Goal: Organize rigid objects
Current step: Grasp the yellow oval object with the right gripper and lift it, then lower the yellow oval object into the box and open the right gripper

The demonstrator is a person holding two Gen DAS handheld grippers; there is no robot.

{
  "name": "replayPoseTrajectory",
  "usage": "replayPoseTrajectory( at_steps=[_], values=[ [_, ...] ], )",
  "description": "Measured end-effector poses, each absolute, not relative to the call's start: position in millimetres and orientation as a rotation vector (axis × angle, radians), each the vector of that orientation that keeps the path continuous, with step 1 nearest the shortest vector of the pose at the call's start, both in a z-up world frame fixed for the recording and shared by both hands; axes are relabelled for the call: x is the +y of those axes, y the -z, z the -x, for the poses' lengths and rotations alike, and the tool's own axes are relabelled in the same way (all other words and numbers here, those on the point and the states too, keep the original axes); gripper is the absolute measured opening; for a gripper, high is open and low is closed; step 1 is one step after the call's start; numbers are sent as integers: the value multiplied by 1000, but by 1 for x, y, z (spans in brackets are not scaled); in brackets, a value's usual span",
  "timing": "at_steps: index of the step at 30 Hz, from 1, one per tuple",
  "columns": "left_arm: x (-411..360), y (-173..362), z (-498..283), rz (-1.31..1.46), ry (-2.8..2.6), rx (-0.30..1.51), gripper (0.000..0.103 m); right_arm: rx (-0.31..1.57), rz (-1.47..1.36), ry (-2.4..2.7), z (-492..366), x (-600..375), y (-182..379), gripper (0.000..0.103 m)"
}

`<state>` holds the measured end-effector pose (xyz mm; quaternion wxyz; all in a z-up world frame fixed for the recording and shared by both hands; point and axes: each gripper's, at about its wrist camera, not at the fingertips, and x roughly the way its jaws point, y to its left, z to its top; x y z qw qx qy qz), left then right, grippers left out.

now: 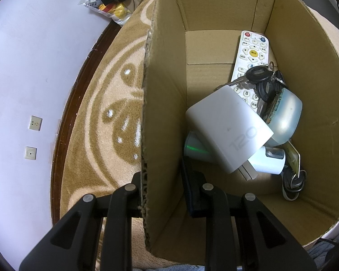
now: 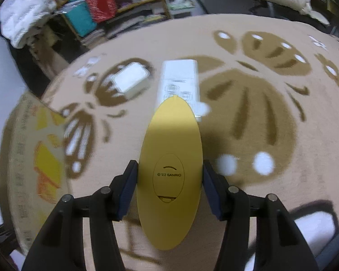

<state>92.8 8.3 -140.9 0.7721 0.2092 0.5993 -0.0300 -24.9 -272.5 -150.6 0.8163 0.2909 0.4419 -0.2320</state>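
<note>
My left gripper (image 1: 163,194) is shut on the left wall of a cardboard box (image 1: 165,117), one finger outside and one inside. In the box lie a white remote (image 1: 252,54), a bunch of black keys (image 1: 263,79), a white charger block (image 1: 228,128), a pale blue rounded object (image 1: 287,117) and a white-blue cylinder (image 1: 269,160). My right gripper (image 2: 169,189) is shut on a yellow oval object (image 2: 169,158) marked SANRIO, held above the blanket. A white remote (image 2: 179,79) and a white adapter (image 2: 130,79) lie on the blanket beyond it.
A beige and brown patterned blanket (image 2: 260,113) covers the surface. The cardboard box's outer side (image 2: 34,158) stands at the left in the right wrist view. Cluttered shelves (image 2: 101,6) lie behind. A dark wooden edge (image 1: 63,122) and white wall (image 1: 22,67) are to the left.
</note>
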Motion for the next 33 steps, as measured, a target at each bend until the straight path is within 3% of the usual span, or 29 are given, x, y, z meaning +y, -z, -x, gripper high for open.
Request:
replayPoseTrajectory(
  at_steps=[20,33],
  values=[
    [8,142,-93,-452,67,1300,23,697,-494,117,-12,-185,77,59],
    [7,141,-94,-452,66,1303,23,660,-443,-9,-11,-150,69,59]
  ],
)
